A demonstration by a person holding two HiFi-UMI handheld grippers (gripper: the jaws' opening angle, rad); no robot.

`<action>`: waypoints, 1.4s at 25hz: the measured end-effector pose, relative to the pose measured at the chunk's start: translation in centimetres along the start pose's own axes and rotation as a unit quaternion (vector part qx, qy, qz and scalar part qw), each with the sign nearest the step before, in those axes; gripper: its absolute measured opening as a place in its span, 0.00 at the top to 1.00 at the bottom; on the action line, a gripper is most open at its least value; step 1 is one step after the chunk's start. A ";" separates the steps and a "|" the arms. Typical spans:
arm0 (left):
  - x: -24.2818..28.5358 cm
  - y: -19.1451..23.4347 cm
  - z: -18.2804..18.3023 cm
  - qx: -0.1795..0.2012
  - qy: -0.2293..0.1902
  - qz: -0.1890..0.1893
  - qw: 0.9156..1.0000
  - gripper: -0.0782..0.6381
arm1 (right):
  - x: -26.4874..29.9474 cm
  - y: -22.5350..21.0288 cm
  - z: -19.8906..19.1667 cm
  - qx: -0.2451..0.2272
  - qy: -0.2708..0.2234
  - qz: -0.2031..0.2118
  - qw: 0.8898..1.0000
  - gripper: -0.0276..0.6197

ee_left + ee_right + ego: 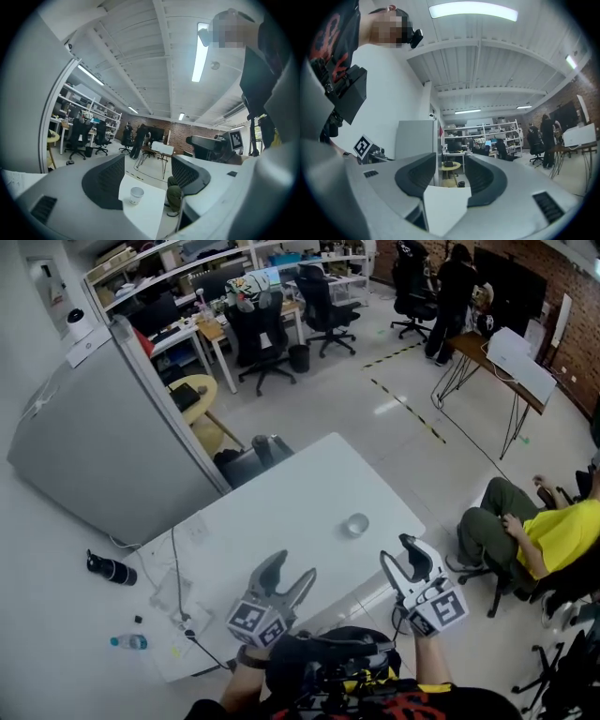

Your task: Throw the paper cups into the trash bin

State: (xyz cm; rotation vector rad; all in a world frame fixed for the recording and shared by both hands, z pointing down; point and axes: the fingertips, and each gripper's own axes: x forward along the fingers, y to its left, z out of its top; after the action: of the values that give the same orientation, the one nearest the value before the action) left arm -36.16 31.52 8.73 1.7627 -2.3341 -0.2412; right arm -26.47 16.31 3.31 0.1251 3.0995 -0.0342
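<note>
A tall grey partition (103,446) stands on the floor beyond the far left side of the white tabletop (281,512). It shows again in the right gripper view (415,136), past the tabletop's far end.

The tabletop itself fills the middle of the head view, set at a slant. A thin cable lies on its left end.

Off the tabletop's right side, a person in a yellow top and green trousers (534,540) sits on a chair, well apart from it. The left gripper view catches that person's legs (174,194) just past the tabletop's edge.

The left hand-held gripper (292,568) hangs at the tabletop's near edge and points across it. Its jaws stand apart, with nothing between the pads (147,173). Only the tabletop (145,211) shows through the gap, with the cup farther along it.

The right hand-held gripper (396,551) is just off the tabletop's near right edge. Its jaws are also parted and grip nothing (450,176). A corner of the tabletop (445,206) shows between them.

On the floor off the tabletop's left end lie a black cylinder (111,569) and, nearer the viewer, a small plastic bottle (128,642).

The one paper cup (355,524) stands upright on the tabletop, mouth up, near its right corner. It is clear of both hand-held grippers. In the left gripper view it sits ahead of the jaws (136,195), closer to the left jaw's side.
</note>
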 end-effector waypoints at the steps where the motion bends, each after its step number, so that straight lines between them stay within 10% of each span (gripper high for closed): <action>1: -0.1 0.4 0.2 -0.001 -0.007 0.009 1.000 0.46 | 0.4 -0.1 0.0 -0.003 0.002 0.005 1.000 0.64; 13: -1.1 3.2 0.8 -0.033 -0.043 0.077 0.996 0.47 | 3.6 -3.5 -10.5 0.003 0.112 0.001 0.994 0.49; 26: -7.1 6.1 0.6 -0.044 -0.057 0.214 0.974 0.47 | 5.6 -6.2 -33.2 0.003 0.322 0.042 0.946 0.44; 35: -10.3 6.4 0.4 -0.048 -0.051 0.259 0.963 0.47 | 10.2 -10.0 -40.6 0.035 0.383 -0.015 0.923 0.37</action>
State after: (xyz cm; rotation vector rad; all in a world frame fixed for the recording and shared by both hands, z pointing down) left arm -39.45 43.18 9.27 1.0624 -2.6997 -0.3541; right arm -38.98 8.12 43.62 0.1120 3.8871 -0.1247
